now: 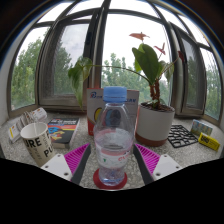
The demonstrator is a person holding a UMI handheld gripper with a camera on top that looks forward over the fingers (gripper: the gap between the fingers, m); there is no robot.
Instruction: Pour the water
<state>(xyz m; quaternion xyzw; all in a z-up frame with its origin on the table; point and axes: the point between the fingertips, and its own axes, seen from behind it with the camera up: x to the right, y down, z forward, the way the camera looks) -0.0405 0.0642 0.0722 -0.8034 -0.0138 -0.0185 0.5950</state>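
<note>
Clear plastic water bottle [114,135] on red coaster [110,179], between spread claw [110,160] fingers.

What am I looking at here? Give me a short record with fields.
setting: table by a large window
main object: clear plastic water bottle with blue cap, upright on a red coaster
gripper: open, bottle stands between the two fingers
mug: white with dark lettering, left of the bottle
plant: leafy potted plant in a white pot, behind and right of the bottle
behind bottle: a red and white carton
pouring: not started, cap on
</note>
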